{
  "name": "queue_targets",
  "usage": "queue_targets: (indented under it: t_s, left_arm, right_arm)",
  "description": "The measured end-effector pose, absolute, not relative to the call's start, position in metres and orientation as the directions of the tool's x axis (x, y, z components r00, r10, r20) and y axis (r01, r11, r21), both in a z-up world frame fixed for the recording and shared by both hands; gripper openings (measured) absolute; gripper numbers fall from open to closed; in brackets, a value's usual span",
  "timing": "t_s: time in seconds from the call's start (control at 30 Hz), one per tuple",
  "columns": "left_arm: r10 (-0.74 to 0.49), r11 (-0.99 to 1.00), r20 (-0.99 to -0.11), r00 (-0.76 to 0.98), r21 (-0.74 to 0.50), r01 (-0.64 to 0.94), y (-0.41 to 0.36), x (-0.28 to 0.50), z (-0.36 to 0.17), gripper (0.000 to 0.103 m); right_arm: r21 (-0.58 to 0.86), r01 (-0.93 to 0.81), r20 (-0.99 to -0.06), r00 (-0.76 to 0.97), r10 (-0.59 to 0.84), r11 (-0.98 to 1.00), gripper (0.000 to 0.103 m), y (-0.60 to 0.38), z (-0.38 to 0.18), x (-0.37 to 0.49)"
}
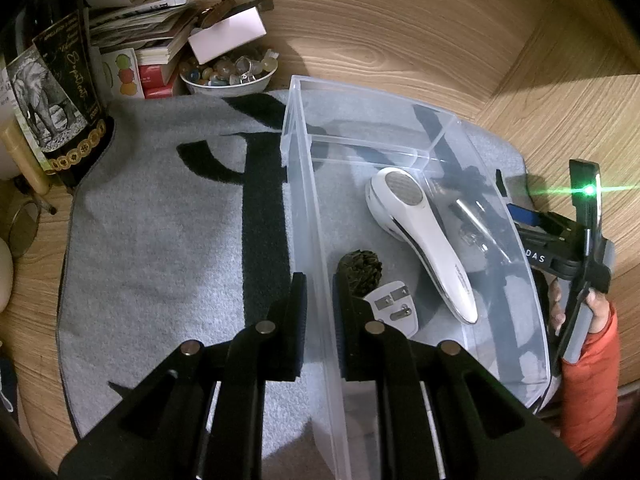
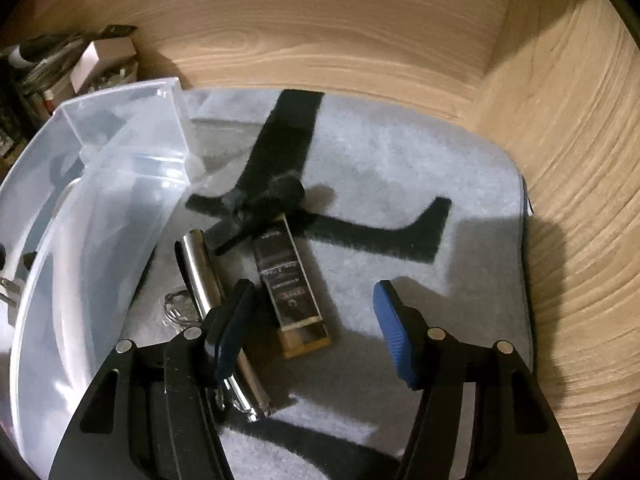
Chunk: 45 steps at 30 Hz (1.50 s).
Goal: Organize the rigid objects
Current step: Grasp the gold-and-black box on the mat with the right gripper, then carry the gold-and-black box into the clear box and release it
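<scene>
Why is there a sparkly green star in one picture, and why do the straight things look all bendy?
In the left wrist view, a small green light on the right gripper flares into streaks across the lens. In both views the fisheye lens bends the clear plastic box and the floor planks, with dark corners. In the right wrist view, the open right gripper casts dark shadows on the grey mat.

A light wooden table [image 1: 400, 20] is carrying everything here. A grey fleece mat with black strokes [image 1: 168, 240] is lying flat on it and is covering most of the middle. A clear plastic storage box [image 1: 304, 184] is standing on the mat. Just beside the box, a silver metal cylinder [image 2: 202, 272] and a dark rectangular block with a wooden base [image 2: 294, 292] are lying on the mat. At the far edge, a white bowl of glass beads [image 1: 228, 76], a stack of books [image 1: 156, 36] and a dark bottle with an elephant label [image 1: 52, 92] are sitting.
</scene>
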<state>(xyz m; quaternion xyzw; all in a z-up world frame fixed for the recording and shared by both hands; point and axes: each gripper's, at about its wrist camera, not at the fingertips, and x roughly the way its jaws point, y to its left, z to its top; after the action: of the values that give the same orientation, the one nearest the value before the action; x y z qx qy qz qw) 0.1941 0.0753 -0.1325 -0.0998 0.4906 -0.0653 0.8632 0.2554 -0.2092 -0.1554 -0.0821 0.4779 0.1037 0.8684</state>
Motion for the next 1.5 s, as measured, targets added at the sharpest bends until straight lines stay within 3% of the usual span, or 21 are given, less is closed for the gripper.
queue_targets:
  t_s: [0.2,0.67,1.13,1.5]
  left_arm:
    - [-0.211,0.972,-0.834,0.509,-0.236,0.016,0.075,0.194,-0.132,0.013]
    - [-0.211,0.972,-0.834,0.510,-0.236,0.015,0.076,0.194,-0.133,0.013]
    - [-0.211,0.972,-0.834,0.510,-0.236,0.016,0.076,0.194,-0.133,0.012]
    - [-0.213,0.971,-0.833,0.510,-0.239,0.015,0.077,0.193,-0.132,0.012]
  right_arm:
    - [-0.012,-0.274,-0.842,0.522,0.138,0.962,0.022,-0.206,-0.158,0.258]
    - [-0.020,-0.265,-0.776,0.611,0.153,0.964,0.022,-0.199,-0.119,0.236]
    - [-0.022,-0.424,-0.639,0.703,0.313,0.905,0.022,-0.144,-0.050,0.198]
    - [-0.001,-0.536,-0.671,0.626,0.397,0.844,0.022,-0.097,-0.065,0.188]
